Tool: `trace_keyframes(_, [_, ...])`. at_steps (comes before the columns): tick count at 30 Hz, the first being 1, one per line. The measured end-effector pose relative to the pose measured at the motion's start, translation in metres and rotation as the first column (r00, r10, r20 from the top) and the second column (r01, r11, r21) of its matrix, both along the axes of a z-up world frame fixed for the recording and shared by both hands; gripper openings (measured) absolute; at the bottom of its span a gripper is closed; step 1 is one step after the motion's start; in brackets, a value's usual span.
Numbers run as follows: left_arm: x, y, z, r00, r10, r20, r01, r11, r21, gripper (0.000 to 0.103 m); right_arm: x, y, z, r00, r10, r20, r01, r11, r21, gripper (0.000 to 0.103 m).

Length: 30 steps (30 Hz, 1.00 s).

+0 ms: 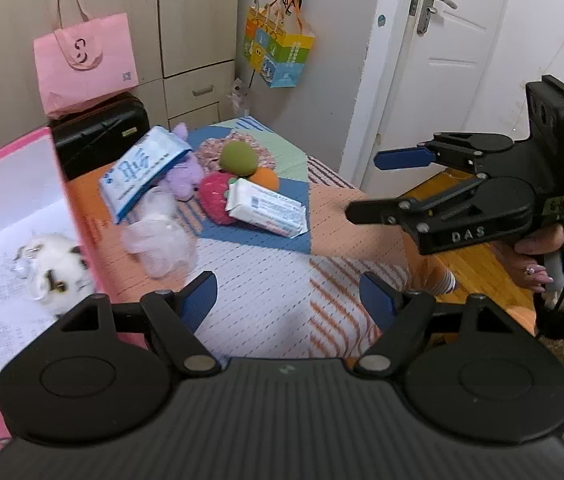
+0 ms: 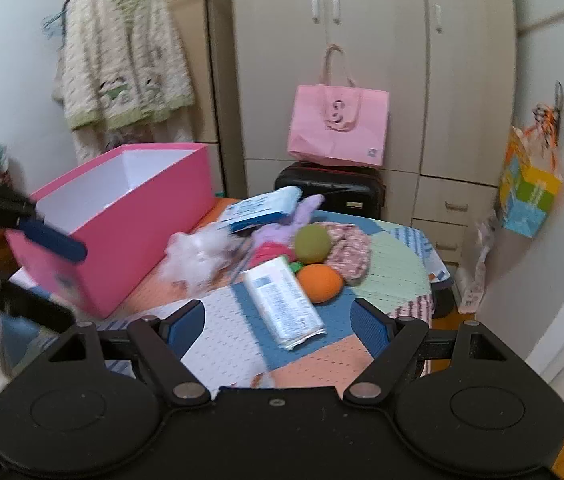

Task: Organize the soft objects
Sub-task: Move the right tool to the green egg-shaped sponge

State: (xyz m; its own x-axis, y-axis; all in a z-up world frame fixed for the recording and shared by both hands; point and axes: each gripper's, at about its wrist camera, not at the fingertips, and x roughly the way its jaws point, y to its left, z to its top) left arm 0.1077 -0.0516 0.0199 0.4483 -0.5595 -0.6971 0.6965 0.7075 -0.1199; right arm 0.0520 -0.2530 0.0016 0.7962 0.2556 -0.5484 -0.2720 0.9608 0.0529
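patchwork table fills centre of left wrist view. pink box at 9 o'clock on table, white plush inside. soft pile at 12 o'clock: blue-white tissue pack atop purple plush, white wipes pack touching red strawberry plush, white mesh pouf just beside box. left gripper jaws apart, nothing between. right gripper jaws apart over table, empty, wipes pack just beyond.
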Motion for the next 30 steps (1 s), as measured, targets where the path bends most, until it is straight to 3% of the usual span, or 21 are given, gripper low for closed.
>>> trace_keyframes(15, [0.038, -0.058, -0.054, 0.991, 0.073, 0.116, -0.072, 0.997, -0.018, 0.083, 0.063, -0.034, -0.031, 1.0, 0.002, 0.009, -0.003, 0.996, 0.09, 0.084])
trace_keyframes(20, [0.038, -0.08, -0.066, 0.967, 0.066, 0.247, -0.071, 0.997, 0.014, 0.088, 0.082, -0.045, -0.038, 1.0, 0.011, -0.019, -0.009, 0.993, 0.114, 0.084])
trace_keyframes(30, [0.044, -0.118, -0.092, 0.939, 0.061, 0.338, -0.093, 0.992, 0.08, 0.096, 0.125, -0.044, -0.043, 0.991, 0.122, -0.055, -0.112, 0.982, 0.15, 0.084])
